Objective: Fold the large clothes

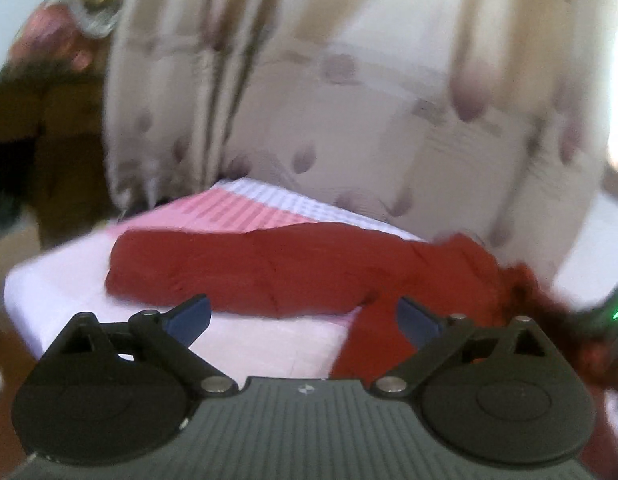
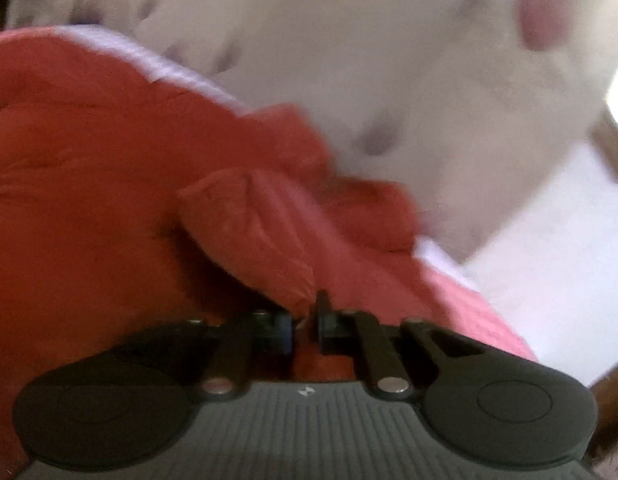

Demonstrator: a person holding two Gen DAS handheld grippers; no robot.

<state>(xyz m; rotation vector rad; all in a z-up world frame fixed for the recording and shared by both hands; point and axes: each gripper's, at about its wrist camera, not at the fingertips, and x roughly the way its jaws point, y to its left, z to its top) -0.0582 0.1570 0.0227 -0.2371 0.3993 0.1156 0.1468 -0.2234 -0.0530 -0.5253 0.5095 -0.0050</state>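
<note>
The red garment (image 1: 293, 268) lies on the pink-covered bed (image 1: 69, 280), its long axis running left to right, just beyond the left gripper (image 1: 305, 316) — fingers spread, grasping nothing. The right gripper (image 2: 305, 320) is nearer — its fingers are clenched on a bunched fold at the garment's right end.

One red garment (image 1: 269, 264) (crumpled), two claws

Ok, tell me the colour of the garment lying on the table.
Dark red, plain with no pattern: the garment shows best in the left wrist view.
</note>
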